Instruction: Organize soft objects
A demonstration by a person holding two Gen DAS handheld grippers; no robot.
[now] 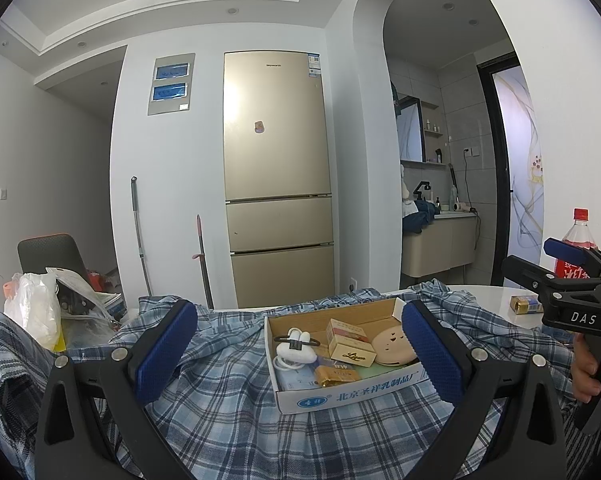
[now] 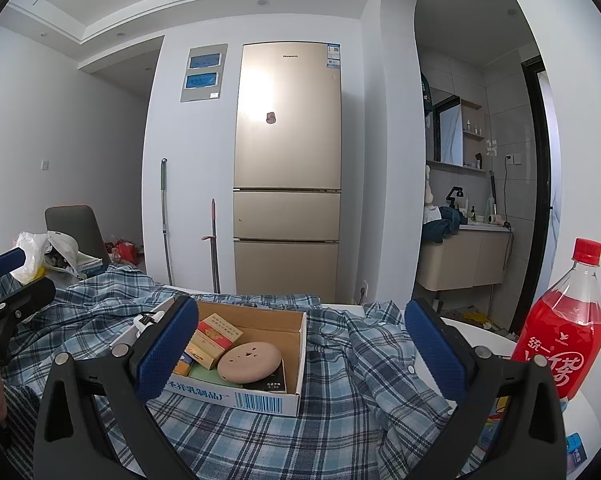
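Note:
A blue plaid shirt lies spread and rumpled over the white table; it also shows in the right wrist view. A shallow cardboard box of small items rests on top of it, also seen in the right wrist view. My left gripper is open and empty, hovering over the shirt in front of the box. My right gripper is open and empty, over the shirt to the right of the box. The right gripper also appears at the right edge of the left wrist view.
A red drink bottle stands on the table at the right. A white plastic bag and papers sit at the left by a chair. A gold fridge stands behind the table. A small yellow box lies at the right.

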